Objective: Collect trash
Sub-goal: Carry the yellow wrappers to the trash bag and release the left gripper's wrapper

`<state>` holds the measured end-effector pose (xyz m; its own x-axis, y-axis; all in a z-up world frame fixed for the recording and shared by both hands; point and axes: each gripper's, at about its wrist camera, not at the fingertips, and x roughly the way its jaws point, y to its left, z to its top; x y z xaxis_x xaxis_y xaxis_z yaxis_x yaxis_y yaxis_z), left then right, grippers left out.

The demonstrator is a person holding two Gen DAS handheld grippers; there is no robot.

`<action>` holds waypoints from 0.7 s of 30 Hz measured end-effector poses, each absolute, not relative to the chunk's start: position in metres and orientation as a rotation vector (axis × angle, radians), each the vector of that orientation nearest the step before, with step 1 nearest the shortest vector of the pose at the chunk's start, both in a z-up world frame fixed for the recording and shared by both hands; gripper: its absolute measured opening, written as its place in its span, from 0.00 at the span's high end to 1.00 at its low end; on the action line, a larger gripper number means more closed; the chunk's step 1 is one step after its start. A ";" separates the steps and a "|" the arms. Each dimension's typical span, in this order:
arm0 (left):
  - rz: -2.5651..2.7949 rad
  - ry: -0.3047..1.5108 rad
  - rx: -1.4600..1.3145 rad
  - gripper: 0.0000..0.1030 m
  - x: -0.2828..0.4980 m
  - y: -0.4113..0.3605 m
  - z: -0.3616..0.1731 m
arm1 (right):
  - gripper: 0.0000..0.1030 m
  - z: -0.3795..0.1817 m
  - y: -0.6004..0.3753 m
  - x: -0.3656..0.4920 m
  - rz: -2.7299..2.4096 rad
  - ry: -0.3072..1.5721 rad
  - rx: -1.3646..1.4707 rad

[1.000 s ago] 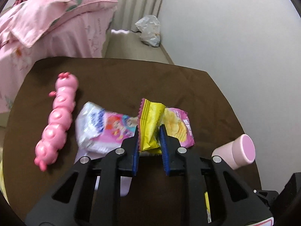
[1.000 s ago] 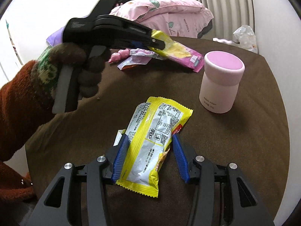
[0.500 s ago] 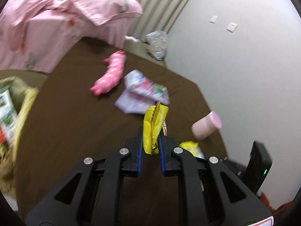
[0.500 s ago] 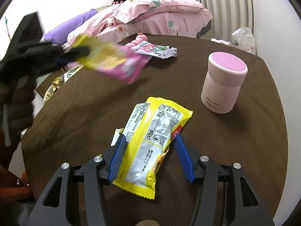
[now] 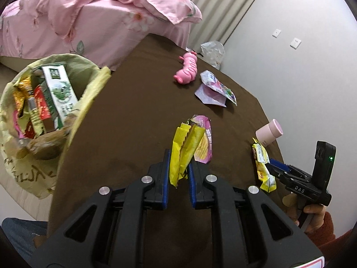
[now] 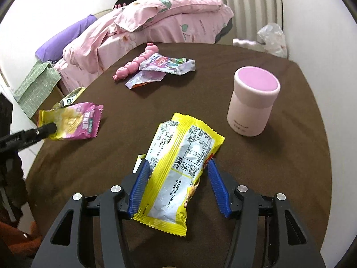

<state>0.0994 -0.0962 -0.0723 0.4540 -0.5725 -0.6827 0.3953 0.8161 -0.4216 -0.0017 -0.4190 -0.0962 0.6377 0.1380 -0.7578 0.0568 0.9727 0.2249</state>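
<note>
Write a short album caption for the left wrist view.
Left tongs clamp a yellow-and-pink chip bag above the brown table, beside a full trash bin.

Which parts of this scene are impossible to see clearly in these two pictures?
- Left wrist view: lower contents of the yellow-lined trash bin, buried under upper wrappers.
- Right wrist view: printed front of the yellow snack wrapper, face down on the brown table.
- Right wrist view: small label on the pink lidded cup, too small.
</note>
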 end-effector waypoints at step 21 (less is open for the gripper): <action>-0.454 0.730 -0.313 0.87 0.094 0.009 -0.020 | 0.65 -0.012 -0.318 0.036 0.339 0.703 0.009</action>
<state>0.0944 0.0089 -0.0200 0.6558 -0.4998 -0.5658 0.2868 0.8582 -0.4257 0.0363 -0.3179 -0.0119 0.7106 0.3084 -0.6324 -0.3023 0.9455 0.1213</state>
